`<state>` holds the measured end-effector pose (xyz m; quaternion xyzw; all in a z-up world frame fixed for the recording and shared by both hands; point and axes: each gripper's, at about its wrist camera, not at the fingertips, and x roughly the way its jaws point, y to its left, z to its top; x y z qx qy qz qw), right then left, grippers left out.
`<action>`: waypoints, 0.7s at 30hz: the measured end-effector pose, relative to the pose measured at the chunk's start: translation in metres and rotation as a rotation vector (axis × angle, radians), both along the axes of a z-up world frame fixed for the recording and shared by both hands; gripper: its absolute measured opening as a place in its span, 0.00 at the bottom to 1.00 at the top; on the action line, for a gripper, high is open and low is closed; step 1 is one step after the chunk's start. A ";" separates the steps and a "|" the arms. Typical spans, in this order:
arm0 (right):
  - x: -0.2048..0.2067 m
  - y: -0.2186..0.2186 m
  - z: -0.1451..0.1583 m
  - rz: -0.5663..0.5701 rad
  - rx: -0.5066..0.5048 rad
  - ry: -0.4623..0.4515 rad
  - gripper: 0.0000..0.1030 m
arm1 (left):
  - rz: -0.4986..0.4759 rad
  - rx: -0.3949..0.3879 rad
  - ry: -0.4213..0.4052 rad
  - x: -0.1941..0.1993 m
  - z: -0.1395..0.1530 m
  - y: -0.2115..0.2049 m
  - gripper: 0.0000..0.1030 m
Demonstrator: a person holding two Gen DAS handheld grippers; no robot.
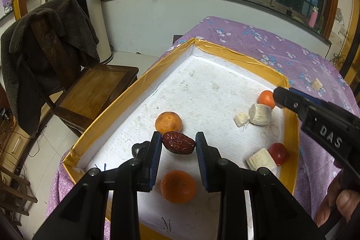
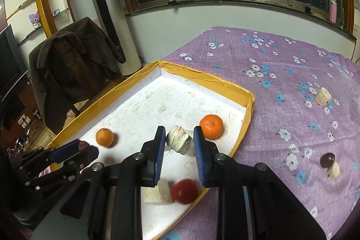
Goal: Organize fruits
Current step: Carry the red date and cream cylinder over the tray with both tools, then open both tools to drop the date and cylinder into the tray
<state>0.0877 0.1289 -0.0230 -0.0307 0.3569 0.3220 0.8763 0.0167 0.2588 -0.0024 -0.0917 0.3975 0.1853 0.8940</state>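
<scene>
Two fisheye views over a white foam tray w/ yellow taped rim, set on a purple flowered cloth.

Left wrist view: the left gripper is seen at lower centre, jaws open about a date's length, w/ a dark red date lying between the tips. Contact w/ the pads can't be told; the date seems to rest on the tray floor. A pale orange sits just above the date, another orange below, between the fingers. At mid right: a small orange, two white chunks, then a red tomato beside a third chunk.

Right wrist view: the right gripper is seen at centre, jaws open, framing a ridged white chunk; nothing is held. On the cloth at right, outside the tray: a pale chunk and a dark round fruit touching another pale piece.

Judged step: sorting under way, both grippers lined up for a pick. Next move prob. calls for closing the left jaws gently on the soft date, lifting clear of the neighbouring oranges, and grouping it; loose items on the cloth are yet to be brought in.
</scene>
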 end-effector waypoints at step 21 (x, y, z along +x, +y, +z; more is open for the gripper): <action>0.038 0.040 -0.014 0.000 -0.062 0.032 0.27 | 0.021 -0.003 0.032 0.003 -0.011 0.012 0.29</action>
